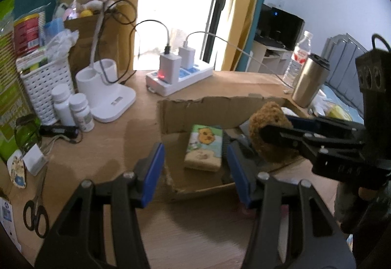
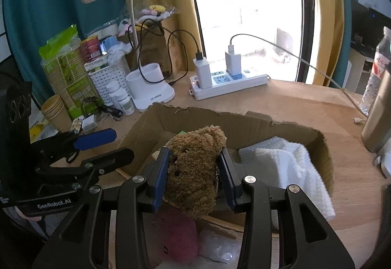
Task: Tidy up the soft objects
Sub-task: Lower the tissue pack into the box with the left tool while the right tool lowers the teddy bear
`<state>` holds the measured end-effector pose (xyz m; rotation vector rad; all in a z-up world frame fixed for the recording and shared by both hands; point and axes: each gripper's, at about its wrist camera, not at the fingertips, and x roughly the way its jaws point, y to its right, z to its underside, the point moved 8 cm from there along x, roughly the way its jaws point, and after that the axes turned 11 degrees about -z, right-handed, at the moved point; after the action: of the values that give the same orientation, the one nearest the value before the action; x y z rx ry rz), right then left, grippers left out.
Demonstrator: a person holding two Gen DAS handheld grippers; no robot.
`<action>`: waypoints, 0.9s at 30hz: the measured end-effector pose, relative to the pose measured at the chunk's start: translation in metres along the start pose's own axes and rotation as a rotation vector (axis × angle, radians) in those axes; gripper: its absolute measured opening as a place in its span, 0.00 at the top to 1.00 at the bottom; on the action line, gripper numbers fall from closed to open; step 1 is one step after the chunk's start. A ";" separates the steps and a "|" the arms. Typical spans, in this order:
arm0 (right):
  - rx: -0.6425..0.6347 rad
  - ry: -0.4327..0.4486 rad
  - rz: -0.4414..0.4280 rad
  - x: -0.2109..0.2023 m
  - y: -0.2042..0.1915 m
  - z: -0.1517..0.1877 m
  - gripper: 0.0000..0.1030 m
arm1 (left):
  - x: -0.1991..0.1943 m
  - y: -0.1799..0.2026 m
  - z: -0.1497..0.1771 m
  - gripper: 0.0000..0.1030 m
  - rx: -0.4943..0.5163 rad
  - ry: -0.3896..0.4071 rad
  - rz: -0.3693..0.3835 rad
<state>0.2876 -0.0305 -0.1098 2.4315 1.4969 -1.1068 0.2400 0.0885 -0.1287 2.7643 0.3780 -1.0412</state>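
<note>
A brown plush bear [image 2: 195, 171] sits squeezed between the blue pads of my right gripper [image 2: 195, 164], which is shut on it just above the near part of a torn cardboard box [image 2: 220, 122]. In the left wrist view the same bear [image 1: 261, 144] hangs in the right gripper [image 1: 273, 126] over the box [image 1: 195, 108]. My left gripper [image 1: 195, 171] stands open and holds nothing. Beyond its pads a soft cartoon-printed pack [image 1: 204, 147] lies on the box floor. A white towel [image 2: 288, 164] lies in the box's right half. A pink fluffy thing [image 2: 176, 239] lies below the bear.
On the wooden desk behind the box stand a white desk lamp [image 1: 107, 98], a power strip [image 1: 178, 78] with chargers and cables, a white basket [image 1: 46, 83] and pill bottles [image 1: 80, 112]. Scissors [image 1: 36, 215] lie at the left; a steel tumbler [image 1: 308, 81] and a water bottle [image 1: 299, 59] stand at the right.
</note>
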 end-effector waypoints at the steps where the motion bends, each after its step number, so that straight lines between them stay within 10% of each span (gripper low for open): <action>1: 0.000 -0.005 -0.002 0.002 -0.001 0.001 0.59 | 0.000 -0.003 0.000 0.46 -0.006 0.000 -0.003; 27: 0.040 -0.170 0.019 0.054 0.005 0.020 0.59 | 0.032 -0.059 0.020 0.46 -0.124 -0.064 -0.095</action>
<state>0.2953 -0.0010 -0.1595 2.3044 1.4113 -1.3145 0.2335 0.1460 -0.1684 2.6194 0.5502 -1.0852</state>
